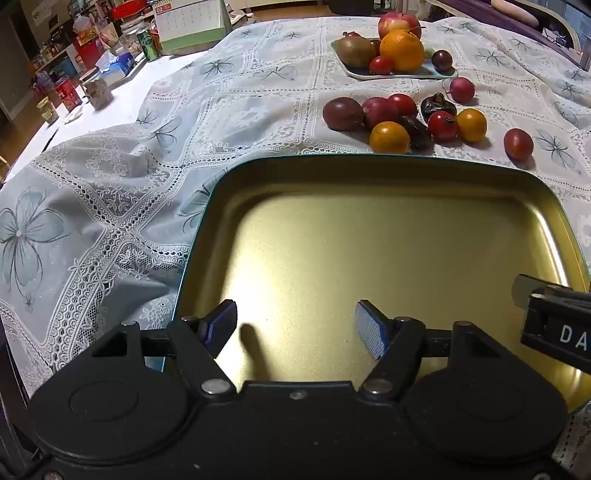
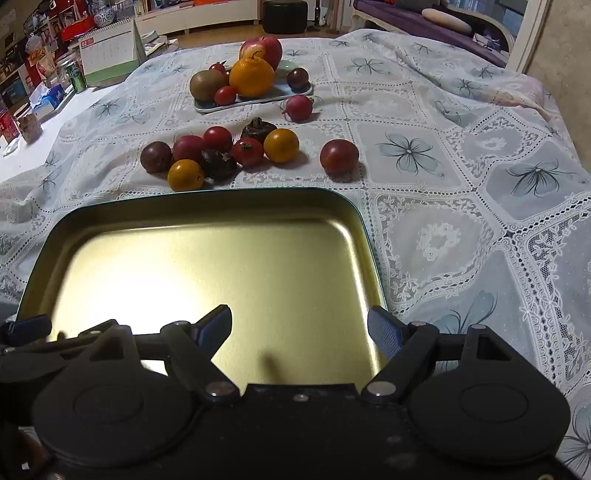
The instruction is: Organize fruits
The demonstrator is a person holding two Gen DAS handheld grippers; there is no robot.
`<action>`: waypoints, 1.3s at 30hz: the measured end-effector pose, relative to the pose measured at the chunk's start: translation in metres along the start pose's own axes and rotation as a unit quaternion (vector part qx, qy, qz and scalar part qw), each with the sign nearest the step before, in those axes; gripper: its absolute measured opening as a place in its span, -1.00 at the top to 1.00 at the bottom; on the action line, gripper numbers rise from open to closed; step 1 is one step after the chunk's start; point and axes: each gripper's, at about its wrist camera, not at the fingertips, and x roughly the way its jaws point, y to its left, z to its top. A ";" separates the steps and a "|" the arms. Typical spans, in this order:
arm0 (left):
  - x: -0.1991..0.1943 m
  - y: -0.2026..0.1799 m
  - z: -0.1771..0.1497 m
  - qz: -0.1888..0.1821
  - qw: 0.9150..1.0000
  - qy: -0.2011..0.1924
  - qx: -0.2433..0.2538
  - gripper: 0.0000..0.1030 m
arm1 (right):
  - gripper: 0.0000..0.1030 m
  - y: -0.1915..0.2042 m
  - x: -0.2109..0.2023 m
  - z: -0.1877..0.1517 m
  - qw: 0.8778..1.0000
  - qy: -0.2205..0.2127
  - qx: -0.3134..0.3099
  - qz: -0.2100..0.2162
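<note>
A gold metal tray (image 1: 369,192) (image 2: 207,221) with a teal rim lies on the lace tablecloth, with nothing in it. My left gripper (image 1: 295,325) is open and empty over its near left part. My right gripper (image 2: 299,326) is open and empty over its near right part. Beyond the tray lies a cluster of small fruits (image 1: 402,118) (image 2: 221,153): red, orange and dark ones. A lone dark red fruit (image 1: 518,144) (image 2: 339,156) sits to their right. A white plate (image 1: 399,75) (image 2: 221,105) farther back holds an orange, an apple, a kiwi and small fruits.
A pink radish-like fruit (image 1: 462,89) (image 2: 298,108) lies beside the plate. A calendar (image 1: 188,22) (image 2: 109,51), a green can (image 1: 147,44), tissues and jars stand at the far left on bare tabletop. The cloth is rumpled at left (image 1: 110,155).
</note>
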 end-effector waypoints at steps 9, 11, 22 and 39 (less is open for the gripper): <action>0.000 -0.002 -0.001 -0.002 1.000 0.003 0.000 -0.39 | -0.62 0.000 -0.001 -0.002 1.000 0.000 -0.002 0.001; 0.000 -0.003 -0.002 0.001 1.000 0.004 0.003 -0.39 | -0.62 0.002 -0.006 -0.004 1.000 0.002 -0.003 0.003; 0.002 -0.002 -0.002 -0.002 1.000 0.006 0.001 -0.39 | -0.62 0.001 0.002 -0.003 1.000 0.020 -0.004 0.005; 0.002 -0.003 -0.002 -0.006 1.000 0.007 -0.001 -0.38 | -0.62 0.002 0.003 -0.003 1.000 0.028 -0.006 0.008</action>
